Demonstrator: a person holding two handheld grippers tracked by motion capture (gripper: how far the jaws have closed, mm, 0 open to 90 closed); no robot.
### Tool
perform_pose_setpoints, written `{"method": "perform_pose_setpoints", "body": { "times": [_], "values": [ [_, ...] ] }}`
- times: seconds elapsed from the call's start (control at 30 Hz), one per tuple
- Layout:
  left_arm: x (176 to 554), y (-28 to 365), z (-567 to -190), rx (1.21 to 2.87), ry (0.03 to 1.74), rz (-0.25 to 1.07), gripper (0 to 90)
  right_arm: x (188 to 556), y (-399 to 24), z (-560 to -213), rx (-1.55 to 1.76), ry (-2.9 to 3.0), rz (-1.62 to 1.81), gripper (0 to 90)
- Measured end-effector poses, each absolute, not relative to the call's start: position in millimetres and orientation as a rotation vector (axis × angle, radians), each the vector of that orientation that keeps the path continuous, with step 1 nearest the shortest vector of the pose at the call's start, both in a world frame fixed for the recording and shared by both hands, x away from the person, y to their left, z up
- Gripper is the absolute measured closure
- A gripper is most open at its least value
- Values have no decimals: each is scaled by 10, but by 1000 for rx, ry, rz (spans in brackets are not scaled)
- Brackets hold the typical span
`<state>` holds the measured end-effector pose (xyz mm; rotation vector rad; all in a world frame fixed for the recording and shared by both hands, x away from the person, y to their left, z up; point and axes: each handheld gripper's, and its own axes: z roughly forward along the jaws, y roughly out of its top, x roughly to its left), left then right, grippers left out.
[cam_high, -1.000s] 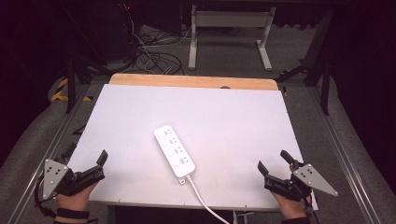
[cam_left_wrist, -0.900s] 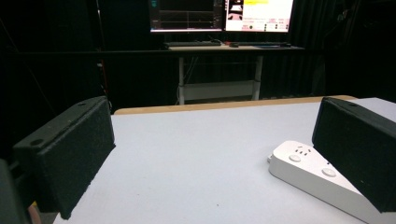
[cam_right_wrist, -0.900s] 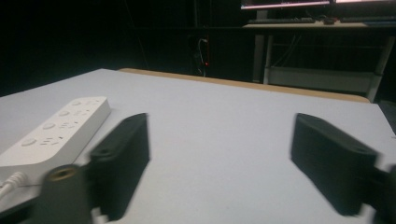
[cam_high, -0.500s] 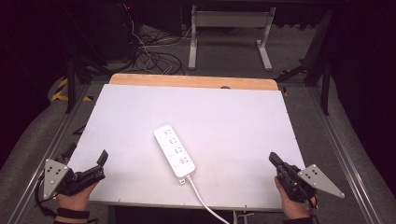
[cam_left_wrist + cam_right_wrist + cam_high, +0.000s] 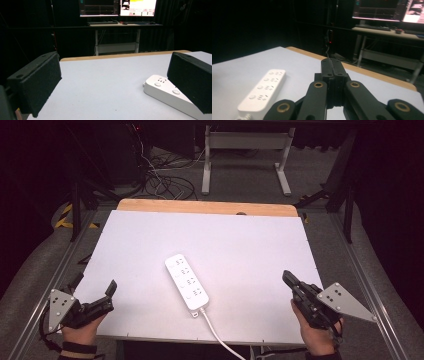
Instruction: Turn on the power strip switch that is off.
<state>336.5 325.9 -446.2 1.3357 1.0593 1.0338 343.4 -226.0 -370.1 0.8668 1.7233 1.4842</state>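
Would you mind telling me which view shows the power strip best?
The high view: the whole power strip lies on the white table, with all four socket rows and its cord. The right gripper view shows most of it at an angle; the left gripper view shows one end, partly behind a jaw.

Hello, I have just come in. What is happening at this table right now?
A person sits at a white-topped table with a black two-jaw gripper in each hand. A white plastic power strip with a row of sockets lies near the middle, its white cable running off the near edge. Nothing is being held. The left gripper rests at the near left corner with its jaws wide open. The right gripper sits at the near right edge with its jaws shut together, empty. Neither touches the strip.
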Motion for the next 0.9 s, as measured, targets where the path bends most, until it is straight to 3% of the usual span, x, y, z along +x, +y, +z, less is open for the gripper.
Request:
{"method": "perform_pose_setpoints", "body": {
  "times": [0.4,0.9],
  "values": [
    [3386,3250,-4462,1342,1051,1031,0,3789,-1604,-3369,772,1929,1475,900],
    [3403,3242,-4464,1349,1048,1024,0,4278,-889,-3611,715,2281,1295,900]
  ]
}}
